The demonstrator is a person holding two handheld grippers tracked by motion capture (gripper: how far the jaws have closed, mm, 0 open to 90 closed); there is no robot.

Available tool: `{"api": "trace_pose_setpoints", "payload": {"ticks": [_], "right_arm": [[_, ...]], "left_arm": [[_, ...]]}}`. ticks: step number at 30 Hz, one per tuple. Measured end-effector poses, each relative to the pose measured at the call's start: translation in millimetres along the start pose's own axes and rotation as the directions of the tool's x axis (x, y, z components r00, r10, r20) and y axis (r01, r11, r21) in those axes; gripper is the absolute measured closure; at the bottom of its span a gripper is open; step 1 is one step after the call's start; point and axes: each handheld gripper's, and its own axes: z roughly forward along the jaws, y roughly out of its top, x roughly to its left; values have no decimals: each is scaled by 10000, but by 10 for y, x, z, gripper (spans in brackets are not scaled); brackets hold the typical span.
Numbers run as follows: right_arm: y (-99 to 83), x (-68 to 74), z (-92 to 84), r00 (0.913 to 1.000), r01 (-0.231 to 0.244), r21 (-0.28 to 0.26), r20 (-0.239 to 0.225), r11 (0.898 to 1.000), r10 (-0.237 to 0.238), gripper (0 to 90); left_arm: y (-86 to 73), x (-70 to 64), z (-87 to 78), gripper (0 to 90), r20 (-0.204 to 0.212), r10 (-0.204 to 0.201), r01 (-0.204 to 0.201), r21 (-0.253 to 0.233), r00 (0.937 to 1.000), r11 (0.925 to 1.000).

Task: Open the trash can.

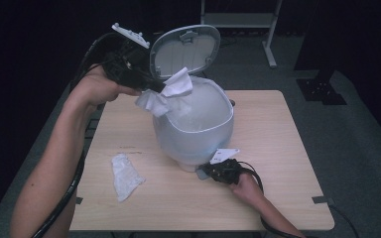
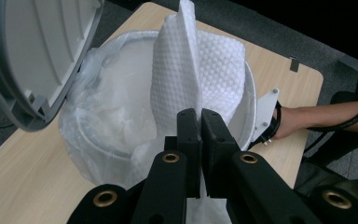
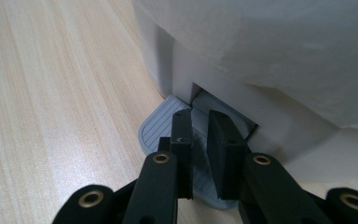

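A pale grey pedal bin (image 1: pixel 193 131) stands mid-table, its lid (image 1: pixel 186 49) swung up and a clear liner bag (image 2: pixel 105 116) inside. My left gripper (image 1: pixel 155 85) is shut on a white paper towel (image 1: pixel 171 94), holding it over the bin's rear-left rim. In the left gripper view the towel (image 2: pixel 198 70) rises from between the pinched jaws of that gripper (image 2: pixel 200 119), above the bin's mouth. My right gripper (image 1: pixel 206 171) is low at the bin's front base. In the right gripper view this gripper (image 3: pixel 199 119) rests on the grey ribbed pedal (image 3: pixel 156 130), jaws nearly together with nothing between them.
A second crumpled paper towel (image 1: pixel 124 176) lies on the wooden table (image 1: pixel 278 148) at the front left. Beyond the table stand a grey metal frame (image 1: pixel 270 39) and a dark floor.
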Motion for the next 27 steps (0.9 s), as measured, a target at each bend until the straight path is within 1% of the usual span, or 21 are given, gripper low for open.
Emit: {"api": "trace_pose_setpoints", "payload": {"ticks": [5, 14, 17, 18, 19, 20, 21, 22, 24, 27], "right_arm": [[0, -1, 0, 10000, 1, -5, -10, 10000, -1, 798], [-1, 1, 0, 10000, 14, -11, -2, 10000, -14, 799], [0, 0, 0, 10000, 18, -7, -1, 10000, -18, 798], [1, 5, 1, 10000, 65, -5, 34, 10000, -65, 798], [3, 6, 2, 10000, 69, -4, 41, 10000, -69, 799], [3, 6, 2, 10000, 67, -1, 39, 10000, -67, 799], [3, 6, 2, 10000, 67, -1, 39, 10000, -67, 799], [1, 3, 1, 10000, 49, -1, 22, 10000, -49, 798], [2, 1, 1, 10000, 38, -1, 14, 10000, -38, 798], [1, 2, 0, 10000, 38, 1, 21, 10000, -38, 798]], "left_arm": [[95, -14, 141, 872, 84, 60, -61, 90, 9999, 9999], [222, -38, 289, 866, 169, 194, -197, 191, 9997, 9996], [243, -34, 330, 866, 206, 232, -237, 247, 9995, 9994], [261, -31, 376, 866, 214, 294, -300, 298, 9993, 9991], [261, -31, 376, 867, 214, 294, -300, 298, 9993, 9991], [272, -24, 421, 867, 283, 321, -328, 271, 9991, 9991], [272, -24, 421, 867, 283, 321, -328, 271, 9991, 9991], [283, -10, 467, 867, 324, 311, -320, 283, 9990, 9991], [286, -4, 490, 867, 357, 271, -280, 270, 9990, 9992], [301, 17, 562, 866, 366, 286, -301, 411, 9989, 9987]]}}
